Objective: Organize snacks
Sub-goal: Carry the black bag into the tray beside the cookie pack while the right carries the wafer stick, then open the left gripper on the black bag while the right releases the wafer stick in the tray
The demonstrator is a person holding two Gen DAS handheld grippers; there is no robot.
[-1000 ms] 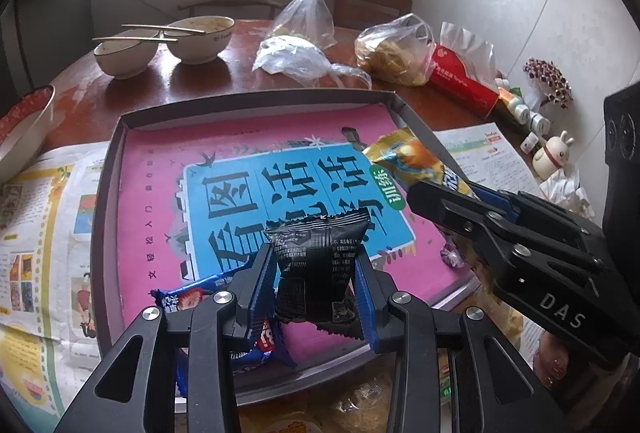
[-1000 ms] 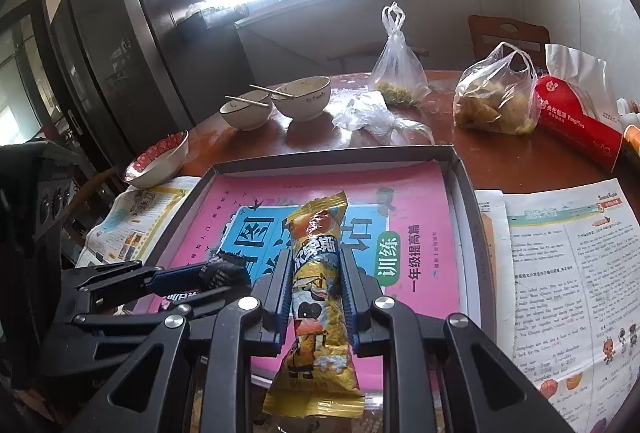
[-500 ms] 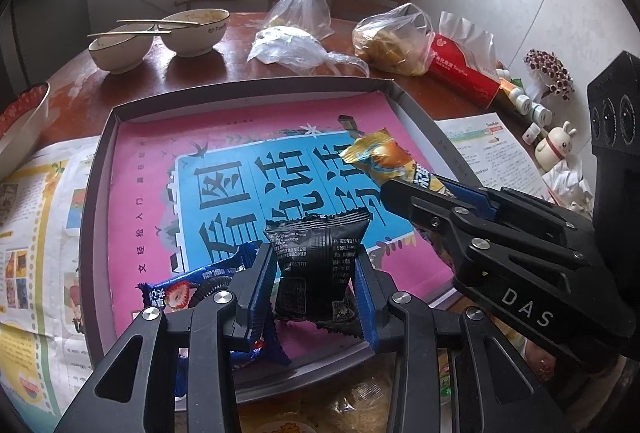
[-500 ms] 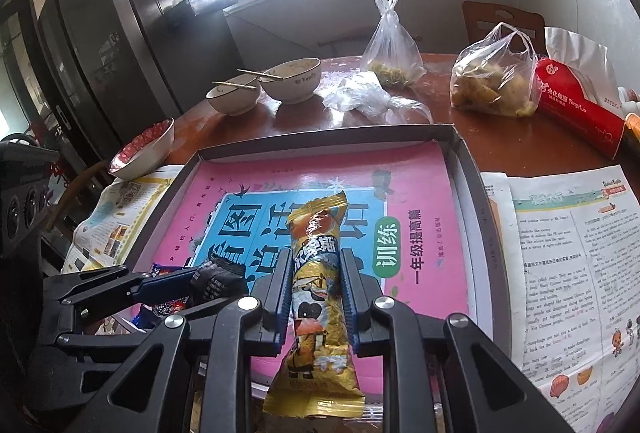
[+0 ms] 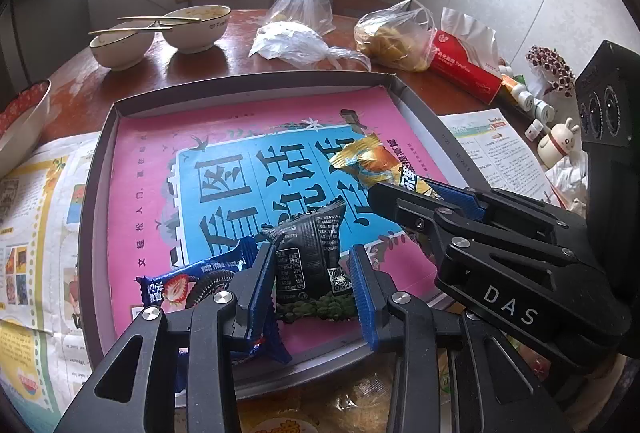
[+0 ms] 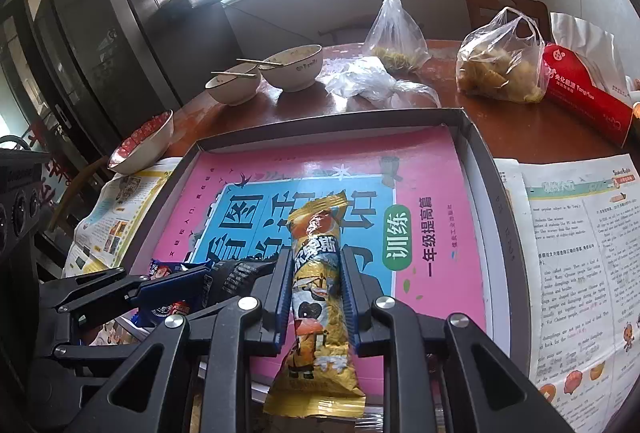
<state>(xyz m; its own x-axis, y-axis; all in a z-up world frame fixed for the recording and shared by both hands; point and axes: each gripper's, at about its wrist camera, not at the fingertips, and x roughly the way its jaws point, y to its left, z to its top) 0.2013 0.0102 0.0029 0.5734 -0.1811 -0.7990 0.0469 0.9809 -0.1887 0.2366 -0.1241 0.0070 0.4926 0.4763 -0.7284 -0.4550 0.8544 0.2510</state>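
Black snack packet (image 5: 310, 257) pinched between closed fingers of left gripper (image 5: 312, 281), held over near edge of grey tray (image 5: 96, 193). Yellow snack stick (image 6: 318, 289) clamped lengthwise by right gripper (image 6: 316, 293), also above tray. Blue cookie packet (image 5: 188, 283) lies beneath. Best lowered flat before release, spaced apart, kept clear of cookie packet.

Three snack packets show: one black packet (image 5: 308, 253), one blue biscuit packet (image 5: 192, 279) and one long yellow packet (image 6: 318, 297). One shallow box tray (image 5: 256, 83) holds one pink book (image 5: 256, 117). Behind it stand three bowls, two pairs of chopsticks, three plastic bags and one red pack (image 5: 466, 71).
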